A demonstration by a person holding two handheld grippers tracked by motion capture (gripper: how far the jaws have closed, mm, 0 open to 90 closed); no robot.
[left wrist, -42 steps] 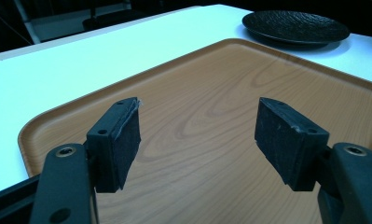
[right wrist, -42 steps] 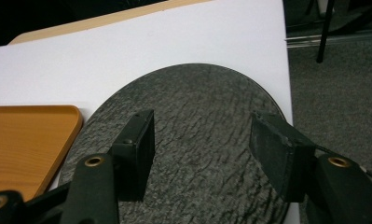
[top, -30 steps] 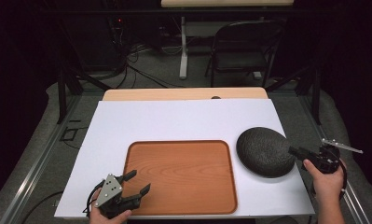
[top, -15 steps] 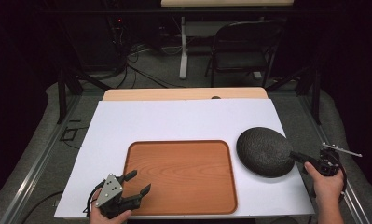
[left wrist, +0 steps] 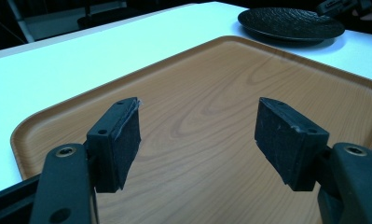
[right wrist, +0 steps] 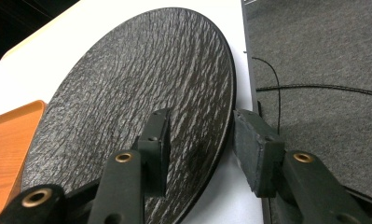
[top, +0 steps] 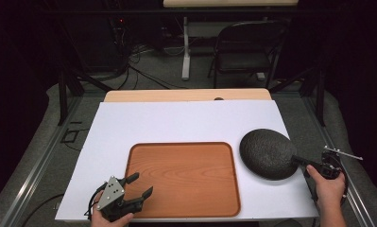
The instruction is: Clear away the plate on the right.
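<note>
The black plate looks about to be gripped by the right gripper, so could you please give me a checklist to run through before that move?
1. Right gripper jaws astride the plate rim, one over the top, one outside the edge: ok.
2. Jaws shut on the rim: not ok, a gap shows on both sides.
3. Tray bare, free to take the plate: ok.
4. Left gripper out of the way: not ok, it sits open over the tray's near left corner.
5. Plate's far rim lying flat on the white table: cannot tell.
</note>
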